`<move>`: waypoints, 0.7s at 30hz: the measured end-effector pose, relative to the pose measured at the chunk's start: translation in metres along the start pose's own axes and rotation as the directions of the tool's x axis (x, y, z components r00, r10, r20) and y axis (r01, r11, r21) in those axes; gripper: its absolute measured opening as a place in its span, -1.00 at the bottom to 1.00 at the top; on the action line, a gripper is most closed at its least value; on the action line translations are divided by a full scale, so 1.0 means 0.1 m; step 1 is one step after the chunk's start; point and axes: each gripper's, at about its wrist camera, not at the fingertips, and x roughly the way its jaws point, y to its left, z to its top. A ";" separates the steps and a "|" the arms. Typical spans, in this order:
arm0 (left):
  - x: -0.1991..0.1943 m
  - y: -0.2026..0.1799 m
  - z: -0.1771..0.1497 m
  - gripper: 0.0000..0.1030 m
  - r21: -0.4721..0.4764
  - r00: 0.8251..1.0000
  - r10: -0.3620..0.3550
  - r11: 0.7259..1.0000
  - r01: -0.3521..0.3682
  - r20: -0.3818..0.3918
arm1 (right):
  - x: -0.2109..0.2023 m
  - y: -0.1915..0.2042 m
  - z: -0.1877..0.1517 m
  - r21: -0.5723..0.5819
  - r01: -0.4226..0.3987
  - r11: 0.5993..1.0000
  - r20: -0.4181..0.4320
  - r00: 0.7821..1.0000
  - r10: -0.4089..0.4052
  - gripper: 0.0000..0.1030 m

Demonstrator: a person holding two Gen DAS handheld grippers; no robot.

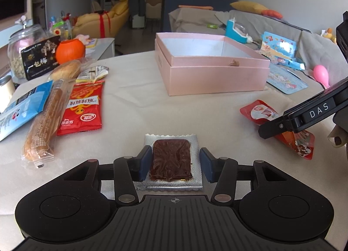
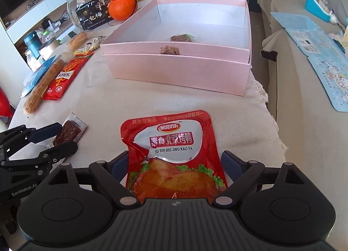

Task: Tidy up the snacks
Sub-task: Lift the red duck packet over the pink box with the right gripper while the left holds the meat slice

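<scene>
Inside the pink box (image 2: 178, 70), 2 snacks (image 2: 180, 38) (right wrist view only).

Both views are evenly lit by soft daylight; shadows on the table cloth (image 1: 134, 103) are faint. Glare whitens the floor of the pink box (image 2: 202, 20) and the red pouch (image 2: 171, 142). Strong fisheye bending at the edges; background furniture soft, foreground sharp, no motion blur

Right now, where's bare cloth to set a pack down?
Free: the cloth between the pink cardboard box and the red foil pouch, and between the red snack packet and that box. Crowded: the left edge, around the long corn stick.
</scene>
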 end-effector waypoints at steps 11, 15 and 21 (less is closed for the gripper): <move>-0.02 0.04 0.01 0.01 -0.021 1.000 -0.017 1.000 0.017 0.010 | -0.24 0.16 0.00 -0.174 0.041 0.984 0.083 0.996 -0.027 -0.35; 0.00 0.02 0.02 0.01 -0.008 1.000 -0.012 1.000 0.012 0.006 | -0.41 0.07 0.11 -0.152 0.021 0.988 0.107 0.994 -0.005 -0.51; 0.03 -0.01 0.02 0.04 0.008 1.000 -0.003 1.000 0.003 -0.004 | -0.55 -0.11 0.20 -0.099 0.027 0.995 0.140 0.990 -0.013 -0.58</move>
